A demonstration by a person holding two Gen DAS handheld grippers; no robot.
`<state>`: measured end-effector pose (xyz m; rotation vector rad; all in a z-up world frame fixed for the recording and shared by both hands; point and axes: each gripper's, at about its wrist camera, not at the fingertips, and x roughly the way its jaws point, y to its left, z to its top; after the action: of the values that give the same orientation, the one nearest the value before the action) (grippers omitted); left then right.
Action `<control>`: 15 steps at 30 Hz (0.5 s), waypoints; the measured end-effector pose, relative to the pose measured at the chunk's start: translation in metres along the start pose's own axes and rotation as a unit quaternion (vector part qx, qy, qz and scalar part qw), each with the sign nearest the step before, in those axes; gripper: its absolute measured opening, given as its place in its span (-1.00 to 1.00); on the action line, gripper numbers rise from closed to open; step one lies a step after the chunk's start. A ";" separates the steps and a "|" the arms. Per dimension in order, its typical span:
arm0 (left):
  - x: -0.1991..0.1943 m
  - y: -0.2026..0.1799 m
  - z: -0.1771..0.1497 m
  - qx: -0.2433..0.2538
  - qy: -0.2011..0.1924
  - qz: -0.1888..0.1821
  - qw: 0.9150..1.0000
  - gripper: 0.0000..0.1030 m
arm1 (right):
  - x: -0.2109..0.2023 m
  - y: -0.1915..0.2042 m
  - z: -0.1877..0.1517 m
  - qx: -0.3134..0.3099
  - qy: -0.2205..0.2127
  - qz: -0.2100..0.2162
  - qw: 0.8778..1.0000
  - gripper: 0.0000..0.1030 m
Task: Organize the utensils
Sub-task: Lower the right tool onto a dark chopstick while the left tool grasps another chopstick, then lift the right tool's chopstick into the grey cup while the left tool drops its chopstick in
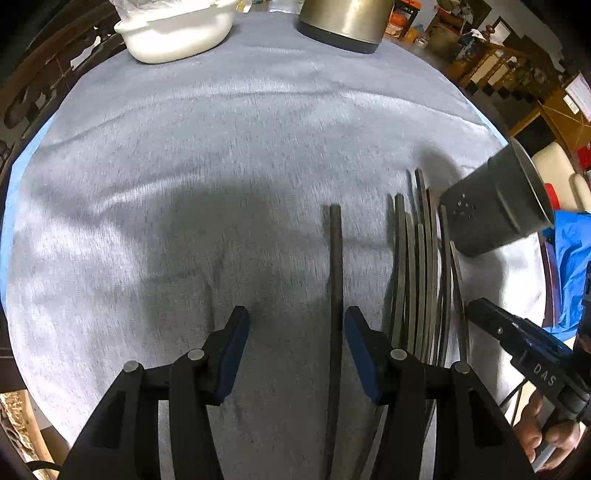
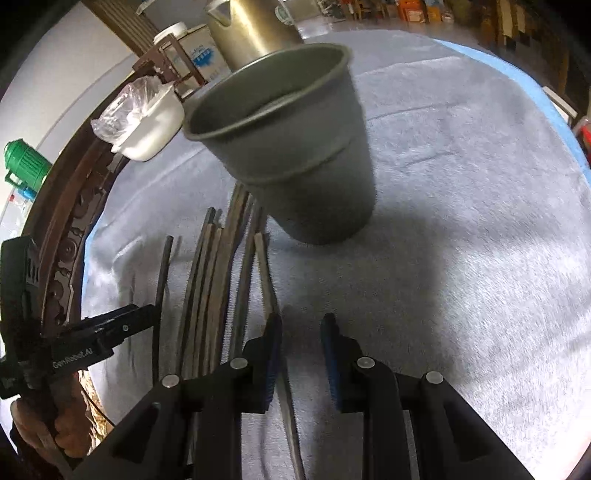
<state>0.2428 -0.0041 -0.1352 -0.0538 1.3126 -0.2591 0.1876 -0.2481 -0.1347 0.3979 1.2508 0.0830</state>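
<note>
Several dark chopsticks (image 1: pixel 417 273) lie side by side on the grey cloth (image 1: pixel 221 166); they also show in the right wrist view (image 2: pixel 210 280). One chopstick (image 1: pixel 336 288) lies apart, between the fingers of my open left gripper (image 1: pixel 295 321), close to the right pad. A grey metal cup (image 2: pixel 291 147) stands just past the chopsticks' far ends; in the left wrist view it (image 1: pixel 495 206) sits at the right. My right gripper (image 2: pixel 301 325) is open over the cloth, with a chopstick (image 2: pixel 267 280) beside its left pad.
A white dish (image 1: pixel 177 33) wrapped in plastic and a tall metal pot (image 1: pixel 343 22) stand at the table's far side. A carved wooden chair (image 2: pixel 62 236) borders the table. The cloth's blue edge (image 2: pixel 546 107) marks the table rim.
</note>
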 end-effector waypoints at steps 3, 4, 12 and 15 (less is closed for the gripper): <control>0.004 -0.005 0.008 0.005 0.008 -0.001 1.000 0.07 | 0.006 0.011 0.004 -0.015 0.006 -0.002 1.000 -0.50; 0.007 -0.006 0.011 0.004 0.014 0.001 1.000 0.06 | 0.009 0.014 0.004 -0.021 0.009 -0.009 1.000 -0.49; 0.020 -0.034 0.033 0.038 -0.001 0.023 0.999 -0.67 | 0.007 0.024 0.003 -0.069 -0.008 -0.043 0.997 -0.88; 0.022 -0.032 0.041 0.024 0.001 -0.007 1.000 -0.86 | -0.006 0.014 -0.001 -0.059 -0.017 -0.015 0.998 -0.88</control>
<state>0.2817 -0.0445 -0.1394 -0.0219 1.3082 -0.3019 0.1874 -0.2368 -0.1250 0.2779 1.2125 0.1234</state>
